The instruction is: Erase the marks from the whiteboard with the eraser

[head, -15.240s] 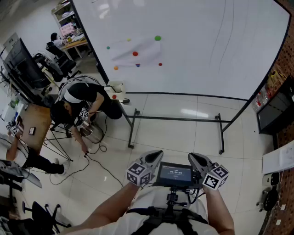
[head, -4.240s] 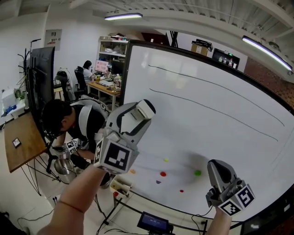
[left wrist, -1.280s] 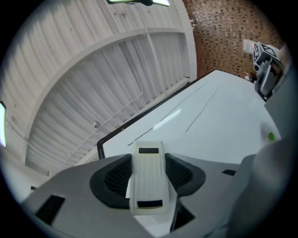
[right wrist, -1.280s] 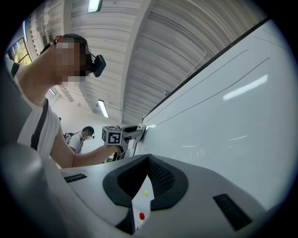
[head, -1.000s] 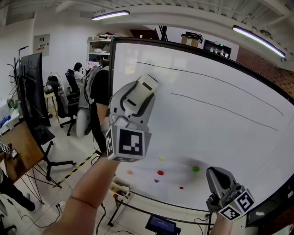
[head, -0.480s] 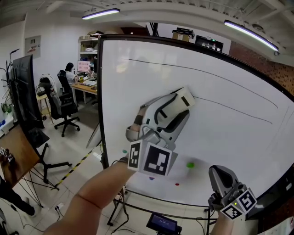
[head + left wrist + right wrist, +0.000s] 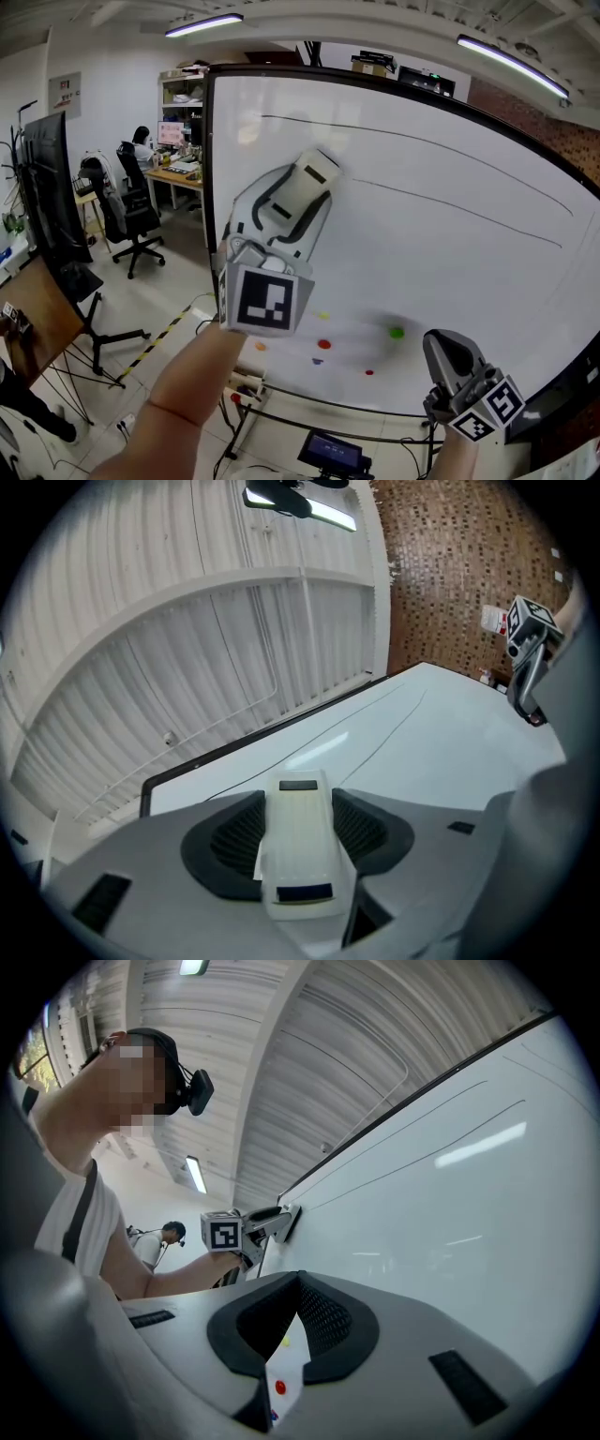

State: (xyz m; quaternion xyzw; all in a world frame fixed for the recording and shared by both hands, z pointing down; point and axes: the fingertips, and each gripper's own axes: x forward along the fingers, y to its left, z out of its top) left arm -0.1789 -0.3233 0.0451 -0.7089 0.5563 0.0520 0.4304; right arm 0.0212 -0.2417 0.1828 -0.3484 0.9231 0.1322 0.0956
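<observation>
Over at 9 o'clock in the head view, a black office chair (image 7: 131, 228) is standing on the pale floor, with a dark screen (image 7: 54, 202) just to its left. Toward the middle, the person's bare arm (image 7: 178, 403) is reaching up from 7 o'clock, carrying the left gripper (image 7: 298, 199). Its jaws are pinching a cream eraser (image 7: 312, 178) from both sides, and the left gripper view is showing the eraser (image 7: 298, 855) sitting lengthwise between the black pads. The eraser's far end is resting against the whiteboard (image 7: 469, 281) in its upper left part. 2 thin black lines are crossing the board: the upper line (image 7: 422, 145) is passing at 12 o'clock of the eraser, and the lower line (image 7: 450, 206) is starting just at its 3 o'clock. Below, toward 6 o'clock of the eraser, small coloured dots are showing on the board, among them a red dot (image 7: 324, 344) and a green dot (image 7: 397, 332). At 5 o'clock in the head view, the right gripper (image 7: 439, 339) is pointing up, well apart from the eraser. Its jaws are pressing together at the tips and holding nothing.
</observation>
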